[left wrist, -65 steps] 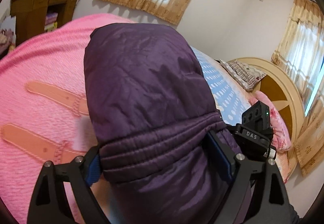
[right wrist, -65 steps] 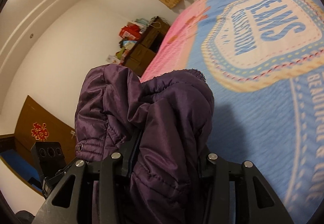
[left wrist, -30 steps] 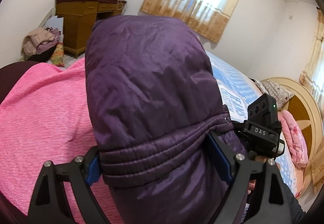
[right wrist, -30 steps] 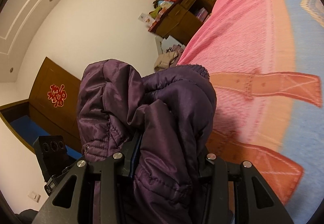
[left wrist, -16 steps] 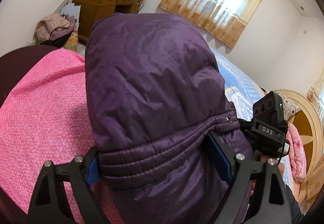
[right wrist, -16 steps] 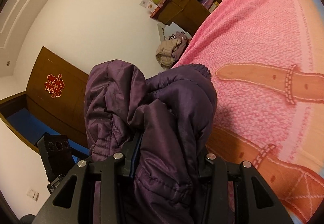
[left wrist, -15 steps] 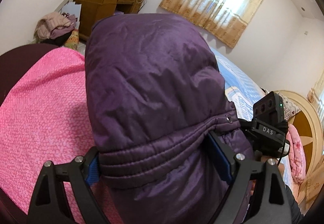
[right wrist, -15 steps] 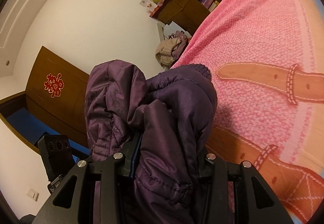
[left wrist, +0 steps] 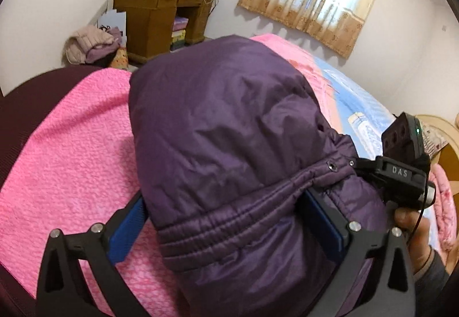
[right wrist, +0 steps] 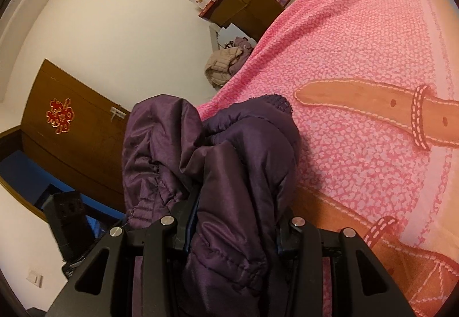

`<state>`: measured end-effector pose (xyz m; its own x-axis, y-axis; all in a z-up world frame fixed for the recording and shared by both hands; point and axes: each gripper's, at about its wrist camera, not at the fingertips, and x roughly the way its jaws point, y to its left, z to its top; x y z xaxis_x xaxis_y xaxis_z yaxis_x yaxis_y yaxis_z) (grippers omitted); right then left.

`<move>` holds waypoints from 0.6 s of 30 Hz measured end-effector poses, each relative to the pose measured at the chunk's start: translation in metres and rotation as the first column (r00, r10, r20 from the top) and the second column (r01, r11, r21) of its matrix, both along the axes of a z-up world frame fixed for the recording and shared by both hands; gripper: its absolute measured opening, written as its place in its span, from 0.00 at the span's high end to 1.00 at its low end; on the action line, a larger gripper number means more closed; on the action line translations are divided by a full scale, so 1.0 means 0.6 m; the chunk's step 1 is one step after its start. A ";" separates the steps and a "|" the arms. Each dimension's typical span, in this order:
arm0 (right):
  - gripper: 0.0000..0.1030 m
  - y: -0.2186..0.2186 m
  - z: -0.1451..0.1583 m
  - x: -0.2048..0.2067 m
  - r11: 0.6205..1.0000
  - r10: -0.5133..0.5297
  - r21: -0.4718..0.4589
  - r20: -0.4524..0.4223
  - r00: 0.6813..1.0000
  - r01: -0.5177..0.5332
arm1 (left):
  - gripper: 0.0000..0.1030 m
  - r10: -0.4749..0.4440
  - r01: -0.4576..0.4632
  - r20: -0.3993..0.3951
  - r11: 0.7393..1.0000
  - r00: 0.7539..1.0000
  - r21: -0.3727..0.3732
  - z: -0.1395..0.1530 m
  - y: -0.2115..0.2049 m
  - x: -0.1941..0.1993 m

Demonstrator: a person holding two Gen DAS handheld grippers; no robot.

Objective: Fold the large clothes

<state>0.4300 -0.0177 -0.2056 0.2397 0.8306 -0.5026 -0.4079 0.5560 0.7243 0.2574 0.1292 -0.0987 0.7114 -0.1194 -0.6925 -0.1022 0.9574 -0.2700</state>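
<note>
Both hand-held grippers have the purple jacket [left wrist: 229, 145] bunched up above the bed [left wrist: 71, 159]. The left hand-held gripper [left wrist: 229, 219] has its blue pads [left wrist: 126, 228] set fairly wide, with a thick quilted fold of the jacket filling the gap between them. The right hand-held gripper [right wrist: 235, 219] is much narrower, pinched on a thinner wad of the same jacket [right wrist: 238, 173].

Compared to half a second ago, the left view has swung a bit: more of the pink end of the bed shows beside the jacket, and the wooden desk [left wrist: 160, 16] beyond the foot of the bed now sits more toward the middle of the view. The grip itself looks unchanged on both sides. Two seconds back the right camera was over the blue printed part of the bed; now it's over the pink part with the belt pattern [right wrist: 373, 107].

There's a pile of clothes [left wrist: 91, 44] on the floor next to the desk, and a brown door [right wrist: 71, 139] past the foot of the bed. The other hand-held gripper's camera [left wrist: 401, 162] sits just beside the jacket in the left view.
</note>
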 end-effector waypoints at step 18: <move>0.46 -0.014 -0.063 0.030 1.000 -0.013 -0.011 -0.057 0.998 0.013 | 0.00 0.027 -0.030 0.047 0.997 0.999 0.065 -0.027 0.001 0.019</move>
<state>0.4482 -0.0263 -0.2433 0.2208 0.8220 -0.5249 -0.3586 0.5690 0.7401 0.2688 0.1300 -0.1152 0.7454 -0.0543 -0.6644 -0.1182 0.9701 -0.2119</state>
